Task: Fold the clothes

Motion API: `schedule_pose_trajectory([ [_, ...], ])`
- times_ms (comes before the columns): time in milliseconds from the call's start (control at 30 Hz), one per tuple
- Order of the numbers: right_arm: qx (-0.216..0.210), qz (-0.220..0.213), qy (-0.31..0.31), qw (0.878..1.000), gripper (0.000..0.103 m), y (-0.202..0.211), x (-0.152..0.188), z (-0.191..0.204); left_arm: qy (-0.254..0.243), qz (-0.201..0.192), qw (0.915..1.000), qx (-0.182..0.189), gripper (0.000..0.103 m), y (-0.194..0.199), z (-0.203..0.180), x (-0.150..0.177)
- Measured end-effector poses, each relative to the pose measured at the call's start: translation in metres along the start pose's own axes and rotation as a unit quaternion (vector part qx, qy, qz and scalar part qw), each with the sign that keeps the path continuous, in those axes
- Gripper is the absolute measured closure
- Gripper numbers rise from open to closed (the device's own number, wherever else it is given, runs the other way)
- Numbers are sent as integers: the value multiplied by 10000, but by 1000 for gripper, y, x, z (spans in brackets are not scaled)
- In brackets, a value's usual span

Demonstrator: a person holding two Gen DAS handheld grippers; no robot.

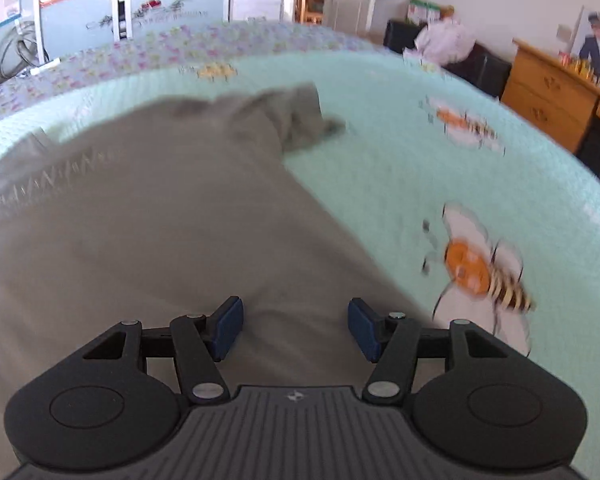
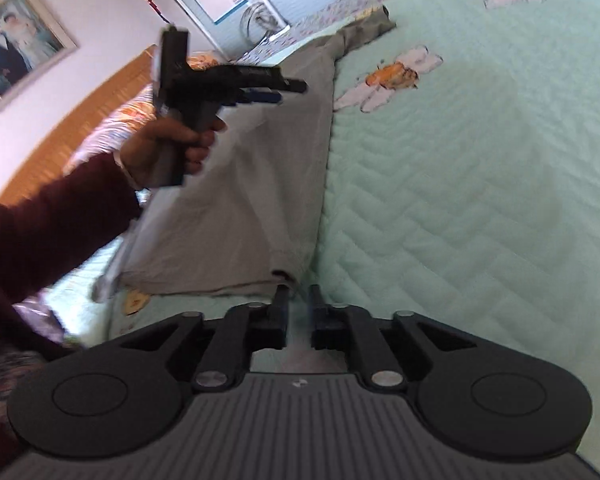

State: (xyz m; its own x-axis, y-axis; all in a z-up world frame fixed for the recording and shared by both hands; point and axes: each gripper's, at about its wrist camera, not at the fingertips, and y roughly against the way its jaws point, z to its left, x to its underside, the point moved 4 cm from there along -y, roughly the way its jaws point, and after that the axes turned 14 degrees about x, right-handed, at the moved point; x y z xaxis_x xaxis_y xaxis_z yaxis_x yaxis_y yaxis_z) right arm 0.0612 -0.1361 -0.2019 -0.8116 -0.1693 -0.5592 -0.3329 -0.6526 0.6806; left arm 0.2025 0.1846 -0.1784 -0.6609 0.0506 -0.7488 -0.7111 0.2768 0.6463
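Note:
A grey garment [image 1: 160, 220] lies spread flat on the mint-green bedspread [image 1: 380, 168] with bee prints. My left gripper [image 1: 296, 330] hovers above the garment's near part, open, nothing between its blue pads [image 1: 229, 328]. In the right wrist view the same garment [image 2: 260, 184] runs away from me along the bed, and a hand [image 2: 168, 148] holds the left gripper [image 2: 284, 90] in the air over it. My right gripper [image 2: 299, 312] sits just short of the garment's near corner [image 2: 282, 274], its fingers only a narrow gap apart and holding nothing.
A wooden headboard [image 2: 72, 124] and patterned pillows [image 2: 116, 120] lie to the left of the garment. A wooden dresser [image 1: 548, 96] and dark furniture [image 1: 480, 68] stand past the bed's far right edge. A dark red sleeve [image 2: 48, 220] crosses the left side.

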Motion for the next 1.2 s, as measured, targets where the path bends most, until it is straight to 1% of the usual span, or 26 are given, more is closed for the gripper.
schedule_pose_trajectory([
  [33,36,-76,-210,9997,81,9,-5,-12,-49,44,10000,21,41,-5,-2,5],
  [67,186,-242,-452,9985,72,17,-14,-25,-97,49,9999,22,41,-5,-4,6],
  [100,361,-422,-714,9959,61,22,-24,-38,-145,32,9999,11,41,-2,-8,5],
  [133,487,-595,-981,9922,57,23,-37,-50,-121,-112,9998,123,41,3,-10,1],
  [200,533,-955,-1446,9834,56,16,-68,-67,-18,-542,9975,462,41,11,-13,-12],
  [267,387,-1289,-1658,9769,56,-4,-106,-71,-17,-901,9940,617,38,7,-13,-26],
  [300,355,-1416,-1560,9769,56,-18,-128,-67,20,-975,9930,661,37,-1,-11,-29],
  [333,353,-1519,-1354,9784,56,-35,-150,-60,175,-849,9935,733,38,-17,-6,-27],
  [367,351,-1621,-1146,9795,56,-51,-172,-53,295,-783,9933,797,40,-28,-4,-18],
  [400,349,-1714,-940,9801,56,-68,-195,-45,368,-798,9925,847,42,-34,-5,-8],
  [433,333,-1781,-779,9804,56,-85,-218,-38,441,-812,9917,898,41,-40,-5,2],
  [500,297,-1844,-595,9806,53,-122,-264,-24,321,-835,9891,1172,40,-38,-11,9],
  [533,303,-1827,-392,9819,53,-141,-285,-14,233,-845,9873,1327,36,-35,-15,11],
  [567,322,-1790,-130,9832,51,-160,-305,-2,293,-862,9849,1470,35,-34,-14,13],
  [600,347,-1730,150,9842,48,-179,-323,11,435,-883,9821,1608,35,-34,-10,14],
  [667,376,-1590,657,9844,46,-213,-353,39,702,-963,9758,1835,35,-32,-2,15],
  [733,341,-1479,998,9834,46,-247,-375,66,923,-1041,9696,2011,35,-31,3,16],
  [800,288,-1277,1117,9851,46,-280,-396,83,1156,-1114,9624,2193,35,-33,6,16],
  [867,333,-1022,1173,9873,46,-315,-414,97,1411,-1191,9547,2333,36,-33,11,16],
  [900,337,-869,1196,9884,46,-330,-422,101,1522,-1217,9510,2402,37,-33,14,16],
  [1000,419,-558,1445,9870,46,-368,-434,115,1683,-1256,9443,2534,37,-32,16,17],
  [1033,436,-486,1579,9853,46,-378,-435,118,1695,-1260,9435,2553,37,-32,15,17],
  [1100,647,-313,1748,9820,46,-397,-435,121,1701,-1262,9427,2577,37,-32,13,16],
  [1167,804,-11,1754,9812,48,-413,-431,114,1755,-1266,9403,2626,37,-32,13,16],
  [1200,936,43,1816,9789,63,-416,-428,111,1788,-1268,9389,2653,37,-32,14,16],
])
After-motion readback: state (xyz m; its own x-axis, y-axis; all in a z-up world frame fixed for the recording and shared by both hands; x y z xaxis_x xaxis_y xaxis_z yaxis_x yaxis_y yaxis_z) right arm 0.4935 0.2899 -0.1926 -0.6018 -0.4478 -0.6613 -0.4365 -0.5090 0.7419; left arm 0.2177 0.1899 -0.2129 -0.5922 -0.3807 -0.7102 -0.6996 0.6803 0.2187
